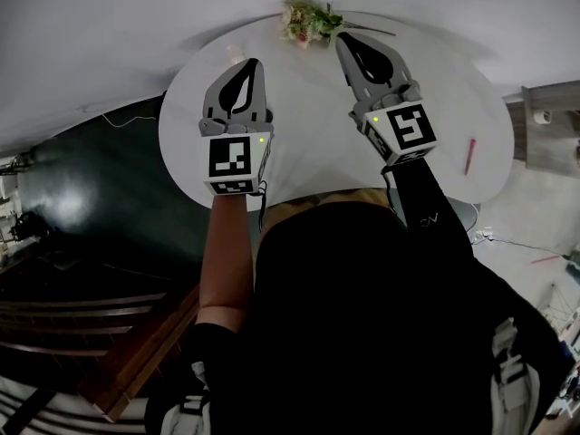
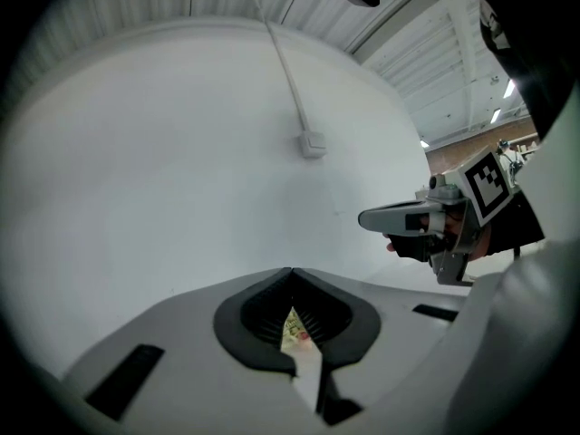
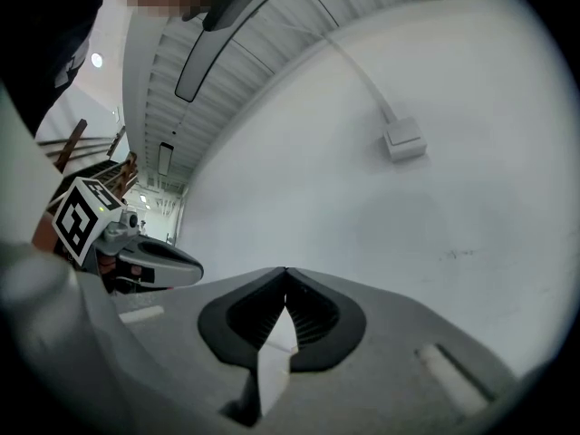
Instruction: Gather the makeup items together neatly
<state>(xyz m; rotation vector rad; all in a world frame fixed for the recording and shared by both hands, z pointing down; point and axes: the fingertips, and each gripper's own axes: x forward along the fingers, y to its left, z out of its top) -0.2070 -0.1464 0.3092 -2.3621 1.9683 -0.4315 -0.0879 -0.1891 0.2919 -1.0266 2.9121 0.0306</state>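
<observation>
— What are your grippers doing?

— I'm holding both out ahead of me, side by side, about level. My left gripper [image 1: 255, 64] has its jaws pressed together, nothing between them.

— And the other?

— My right gripper [image 1: 343, 37] is the same, reaching slightly further.

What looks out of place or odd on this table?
A slim red stick lies alone near the white table's right edge, far from the flower bunch at the far edge. Nothing looks spilled or damaged.
</observation>
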